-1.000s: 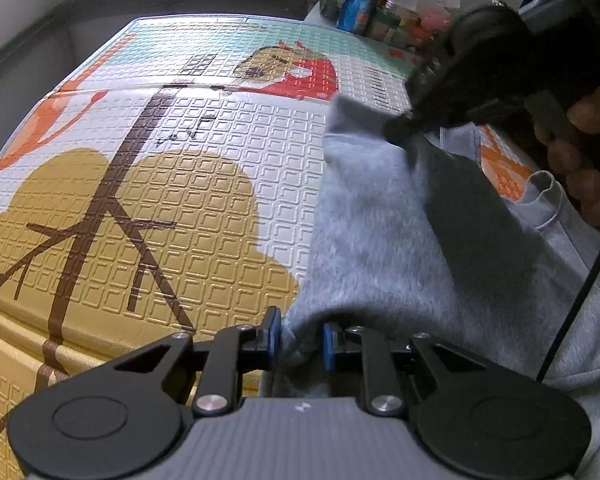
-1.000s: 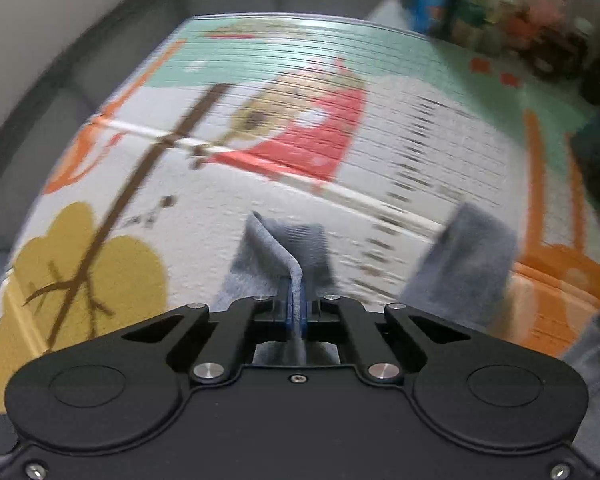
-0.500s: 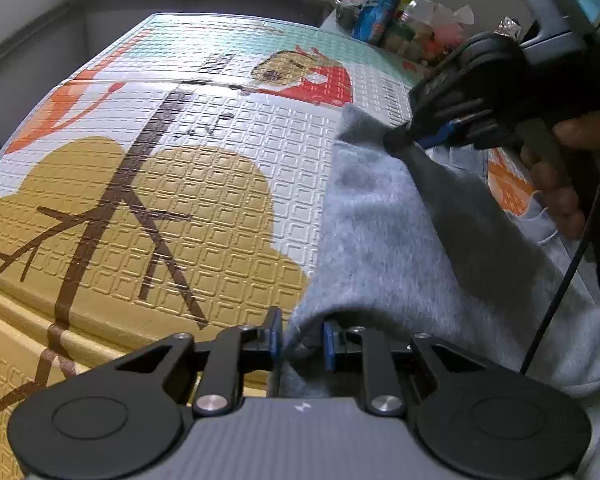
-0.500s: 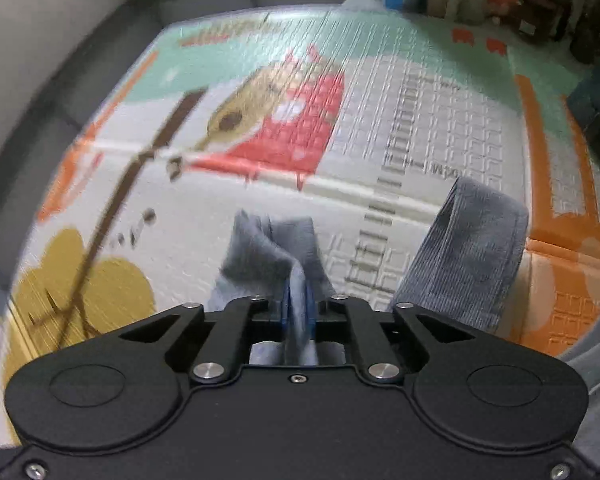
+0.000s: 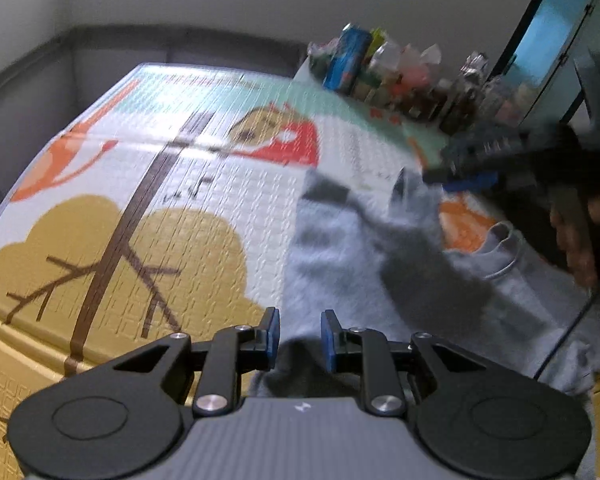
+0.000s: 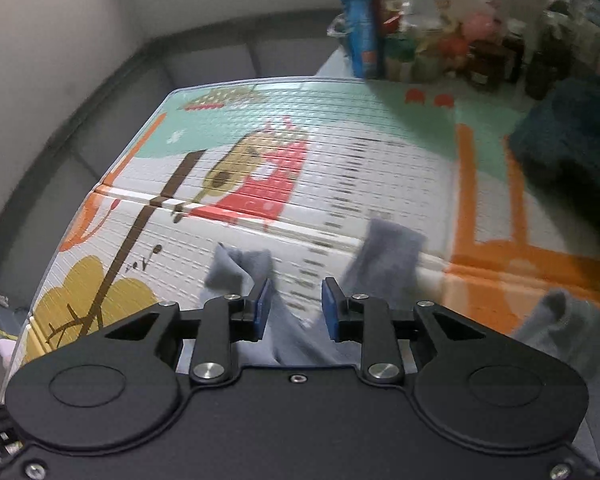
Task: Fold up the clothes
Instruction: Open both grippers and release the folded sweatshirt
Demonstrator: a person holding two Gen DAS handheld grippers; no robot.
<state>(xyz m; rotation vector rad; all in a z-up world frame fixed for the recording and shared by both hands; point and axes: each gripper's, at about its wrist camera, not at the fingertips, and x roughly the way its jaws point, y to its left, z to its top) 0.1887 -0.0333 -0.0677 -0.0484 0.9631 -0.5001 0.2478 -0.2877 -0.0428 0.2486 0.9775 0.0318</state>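
Now the grey sweatshirt (image 5: 380, 264) lies spread over the right part of the printed foam play mat (image 5: 148, 208), its ribbed collar (image 5: 504, 240) toward the right edge and a ribbed cuff (image 6: 388, 264) resting on the mat beyond the right gripper. The left gripper (image 5: 299, 338) hangs over the garment's near edge with its blue pads a little apart; grey cloth bunches up between them, but the pads do not seem to press on it. The right gripper (image 6: 295, 310) has just been opening its jaws: they stand parted, and a fold of the sweatshirt lies loose between and beneath them, not pinched. In the left wrist view a hand (image 5: 576, 236) holds that right gripper. At the mat's far edge stands a blurred cluster of bottles and packets (image 6: 440, 32); what is in them cannot be told. A dark teal cloth bundle (image 6: 572, 136) sits at the right.
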